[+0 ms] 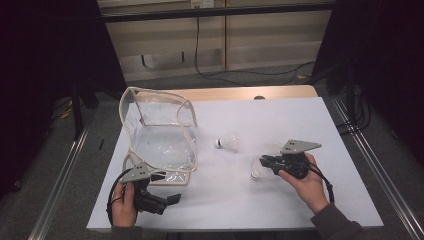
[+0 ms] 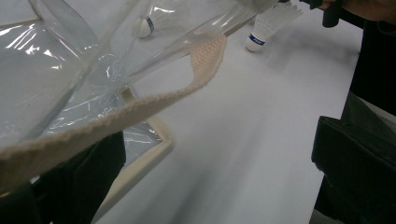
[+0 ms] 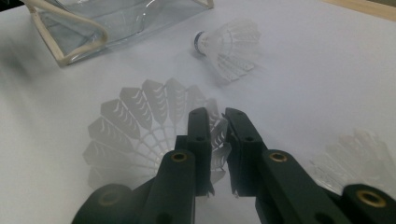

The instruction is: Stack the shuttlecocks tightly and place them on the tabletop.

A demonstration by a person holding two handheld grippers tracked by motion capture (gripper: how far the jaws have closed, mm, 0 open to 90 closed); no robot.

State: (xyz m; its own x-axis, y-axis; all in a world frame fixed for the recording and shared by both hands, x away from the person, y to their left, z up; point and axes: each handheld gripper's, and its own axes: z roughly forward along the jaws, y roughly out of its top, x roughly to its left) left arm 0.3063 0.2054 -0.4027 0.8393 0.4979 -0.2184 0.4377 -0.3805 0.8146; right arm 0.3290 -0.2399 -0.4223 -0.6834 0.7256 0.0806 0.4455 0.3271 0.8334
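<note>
A clear plastic bag [image 1: 160, 135] with beige trim stands open at the table's left. My left gripper [image 1: 172, 199] rests in front of it with its jaws wide apart. In the left gripper view the bag's beige strap [image 2: 154, 100] crosses over the left jaw. One white shuttlecock [image 1: 229, 143] lies mid-table. A second shuttlecock [image 1: 257, 170] sits with its cork on the sheet at my right gripper [image 1: 264, 162]. In the right gripper view the jaws [image 3: 218, 116] stand a narrow gap apart, with the feather rim [image 3: 135, 130] between them.
The white sheet [image 1: 300, 125] covers most of a wooden table. A third, blurred set of feathers [image 3: 359, 158] shows at the right gripper view's lower right. Metal rails run down both sides of the table, and cables lie on the floor behind it.
</note>
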